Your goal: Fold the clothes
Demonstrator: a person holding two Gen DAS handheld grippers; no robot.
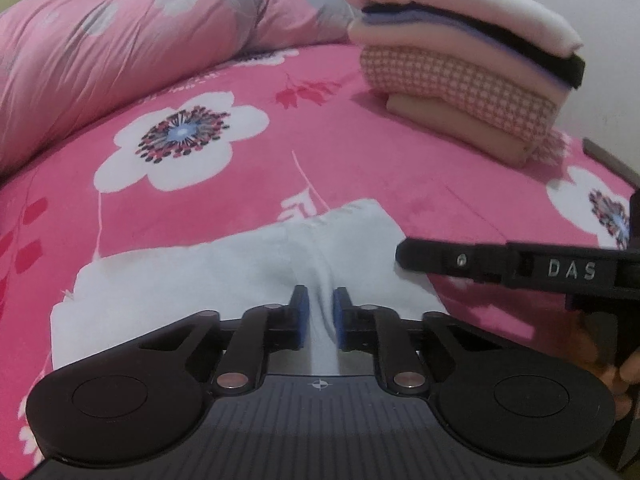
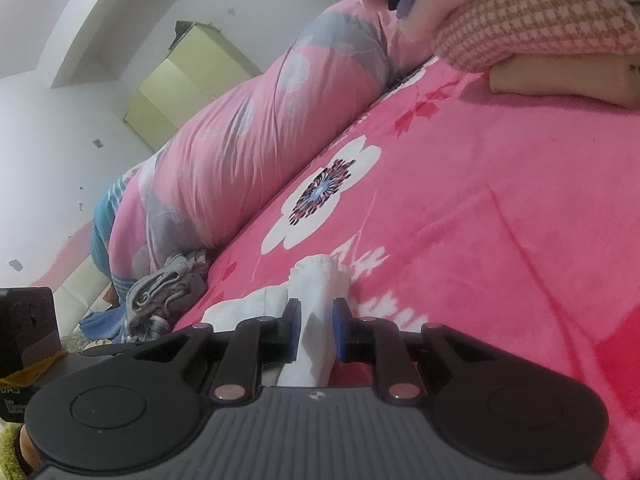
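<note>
My left gripper [image 1: 321, 312] is closed on a ridge of the white garment [image 1: 240, 264], its blue pads [image 1: 304, 312] pinching the cloth at bottom centre of the left wrist view. My right gripper [image 2: 316, 326] is likewise clamped on a bunched fold of the same garment [image 2: 312, 292], low centre in the right wrist view; it also shows as a black bar at the right edge of the left view. The garment lies low in both frames on the bed [image 1: 360, 152], partly spread flat, thin and soft, creasing readily where pinched. I judge both grips are taken at one edge so the cloth can be lifted and carried over into a fold. The bed cover is plush pink with large white flowers. At upper right of the left view stands a stack of folded clothes [image 1: 460, 52]: cream, dark, checked and tan layers, squared, evidently finished work. A rolled pink quilt [image 1: 120, 48] lies at upper left. Crumpled grey clothing [image 2: 168, 288] waits at lower left in the right view.
</note>
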